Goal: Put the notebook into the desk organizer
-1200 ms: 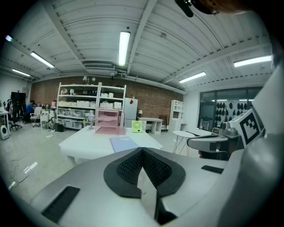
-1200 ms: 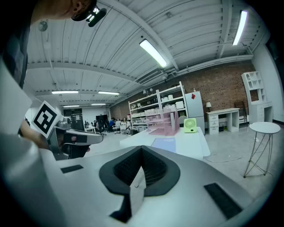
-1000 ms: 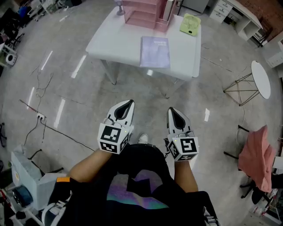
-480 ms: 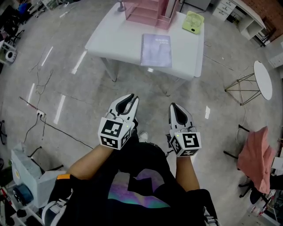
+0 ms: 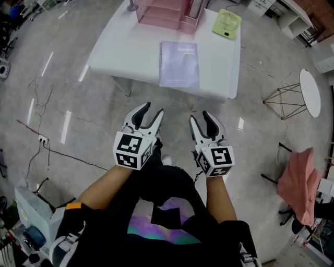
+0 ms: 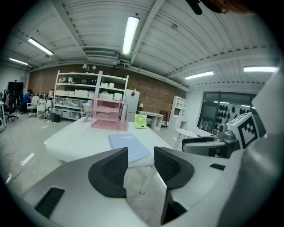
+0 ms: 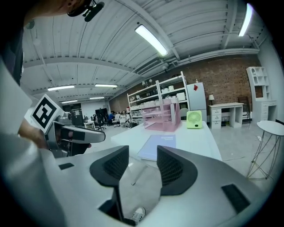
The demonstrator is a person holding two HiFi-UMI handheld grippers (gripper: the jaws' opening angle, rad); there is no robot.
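Note:
A lavender spiral notebook (image 5: 179,64) lies flat near the front edge of the white table (image 5: 120,52). The pink desk organizer (image 5: 167,13) stands behind it at the table's far side. Both grippers hang over the floor in front of the table, well short of the notebook. My left gripper (image 5: 148,113) and right gripper (image 5: 201,119) have just been opening, and nothing is between their jaws. In the left gripper view the notebook (image 6: 128,146) shows beyond the open left gripper (image 6: 141,164). In the right gripper view the notebook (image 7: 159,146) and organizer (image 7: 162,115) lie ahead of the open right gripper (image 7: 143,162).
A green desk fan (image 5: 226,24) lies right of the organizer. A round white side table (image 5: 308,94) and a chair with pink cloth (image 5: 297,185) stand to the right. Cables (image 5: 42,141) run over the floor at left, near a white machine (image 5: 31,208).
Both grippers went from shut to open. They and the person moved forward, so the table and notebook are now closer.

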